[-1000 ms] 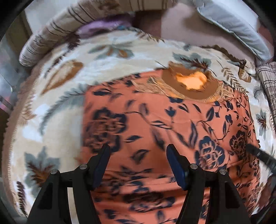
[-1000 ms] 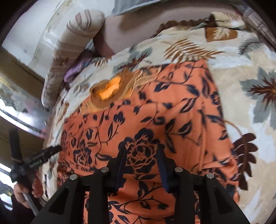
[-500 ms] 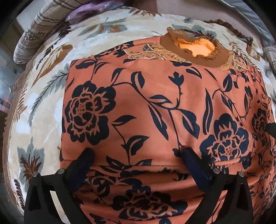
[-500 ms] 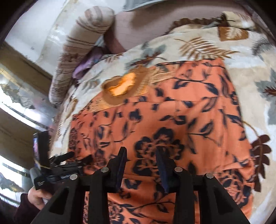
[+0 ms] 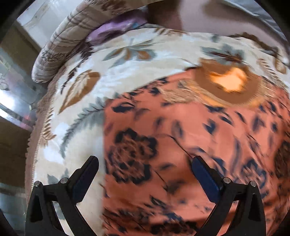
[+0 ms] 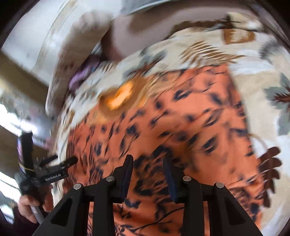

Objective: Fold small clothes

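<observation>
An orange garment with dark blue flowers (image 5: 190, 145) lies flat on a floral blanket (image 5: 126, 59), its brown collar (image 5: 226, 83) at the far end. My left gripper (image 5: 145, 167) is wide open and empty above the garment's left edge. In the right wrist view the garment (image 6: 190, 123) fills the middle. My right gripper (image 6: 147, 168) hovers over it, partly open and empty. The left gripper also shows in the right wrist view (image 6: 54, 168), held by a hand at the garment's left side. Both views are blurred by motion.
A striped bolster pillow (image 5: 67, 45) and a purple cloth (image 5: 116, 27) lie at the far left of the bed. A grey pillow (image 5: 253, 10) lies at the back right. The blanket's left edge (image 5: 34, 145) drops off beside a metal frame.
My left gripper has lifted off the garment and shifted left, jaws still wide. My right gripper has moved a little; its jaws stand the same. Both views are now blurred.
</observation>
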The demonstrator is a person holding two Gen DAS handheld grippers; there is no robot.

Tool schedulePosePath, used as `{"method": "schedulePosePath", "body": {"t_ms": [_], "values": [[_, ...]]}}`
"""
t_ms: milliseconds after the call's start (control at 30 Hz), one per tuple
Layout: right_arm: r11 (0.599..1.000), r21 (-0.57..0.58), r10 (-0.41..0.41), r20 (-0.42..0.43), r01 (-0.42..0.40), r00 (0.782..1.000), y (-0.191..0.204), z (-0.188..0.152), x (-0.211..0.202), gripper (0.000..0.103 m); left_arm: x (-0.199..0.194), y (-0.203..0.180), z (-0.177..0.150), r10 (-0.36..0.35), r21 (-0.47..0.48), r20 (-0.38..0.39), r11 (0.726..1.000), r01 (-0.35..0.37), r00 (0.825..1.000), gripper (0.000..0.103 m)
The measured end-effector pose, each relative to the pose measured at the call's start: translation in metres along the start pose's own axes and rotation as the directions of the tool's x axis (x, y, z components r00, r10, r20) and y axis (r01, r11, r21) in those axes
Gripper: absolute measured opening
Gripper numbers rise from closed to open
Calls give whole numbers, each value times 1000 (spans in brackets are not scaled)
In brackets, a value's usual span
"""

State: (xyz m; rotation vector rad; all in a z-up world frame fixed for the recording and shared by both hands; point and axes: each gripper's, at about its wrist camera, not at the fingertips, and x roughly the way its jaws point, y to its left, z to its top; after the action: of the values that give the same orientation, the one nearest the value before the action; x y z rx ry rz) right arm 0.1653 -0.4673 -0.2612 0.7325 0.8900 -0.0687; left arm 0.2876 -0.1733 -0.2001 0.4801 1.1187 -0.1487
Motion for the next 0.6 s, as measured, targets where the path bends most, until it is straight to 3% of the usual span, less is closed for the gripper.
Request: {"method": "schedulePosePath", "body": {"t_ms": [133, 233, 367, 467, 600], "values": [[995, 89, -41, 2, 40, 999, -28, 15, 0, 39, 31, 16, 7, 20, -3, -40, 1000, -20, 999, 102], [988, 142, -58, -49, 64, 997, -43, 16, 13, 38, 39, 15, 4, 11, -2, -44, 1000, -11, 999, 103], [992, 90, -91, -32, 93, 995, -32, 16, 10, 38, 27, 14, -3, 10, -4, -26, 1000, -10, 1000, 103], [996, 61, -55, -40, 57, 998, -19, 11, 13, 40, 7, 10, -19, 18, 47, 22, 999, -19, 1000, 103], [999, -34, -13, -43, 12, 999, 7, -1, 10, 40, -16, 7, -47, -22, 92, 62, 996, 16, 998, 103]]}}
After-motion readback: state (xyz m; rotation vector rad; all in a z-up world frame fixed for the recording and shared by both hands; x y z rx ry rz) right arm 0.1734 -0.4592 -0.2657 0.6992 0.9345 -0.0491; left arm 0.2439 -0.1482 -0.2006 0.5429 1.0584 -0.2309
